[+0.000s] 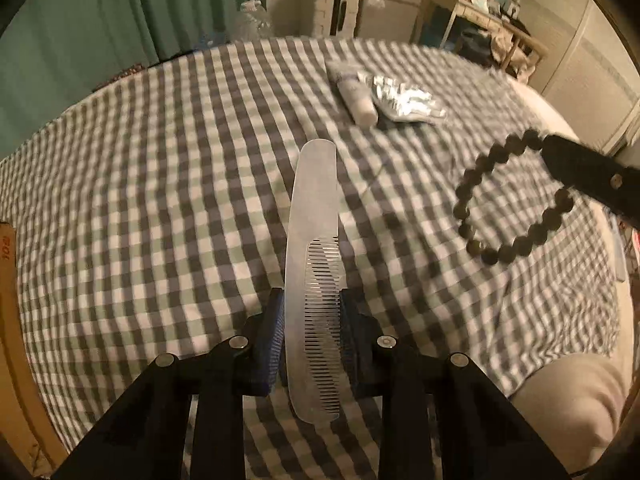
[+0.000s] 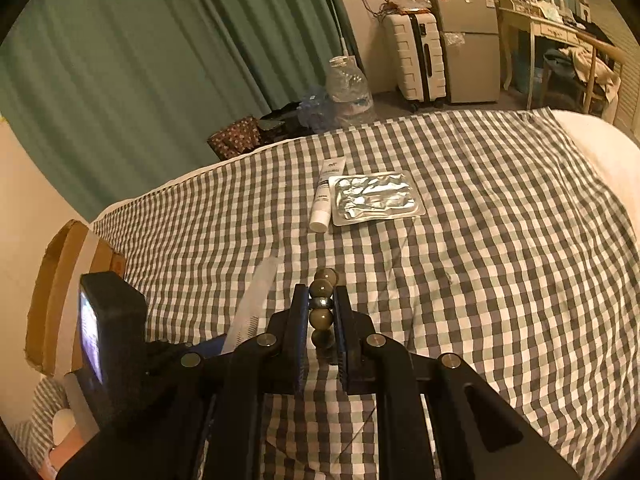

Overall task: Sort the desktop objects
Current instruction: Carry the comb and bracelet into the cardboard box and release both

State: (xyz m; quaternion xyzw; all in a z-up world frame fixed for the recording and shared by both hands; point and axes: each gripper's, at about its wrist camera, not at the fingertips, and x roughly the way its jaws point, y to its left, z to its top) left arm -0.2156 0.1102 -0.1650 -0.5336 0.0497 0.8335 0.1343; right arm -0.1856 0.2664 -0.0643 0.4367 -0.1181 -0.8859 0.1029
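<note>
Two items are in hand above the checked cloth [image 1: 160,184]: the left gripper [image 1: 312,340] clamps the thin, stiff, probably slick comb [image 1: 310,216] across its toothed span, and the right gripper [image 2: 322,320] pinches the limp, light bead bracelet [image 2: 322,312] by its beads.

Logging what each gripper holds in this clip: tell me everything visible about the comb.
The comb is a flat, pale, silvery piece that looks like metal, with a long rounded handle and fine teeth along one edge of its near half. It stands edge-up between the blue pads of the left gripper, which press its toothed part, handle pointing away over the checked cloth. In the right wrist view only a blurred strip of it shows.
</note>
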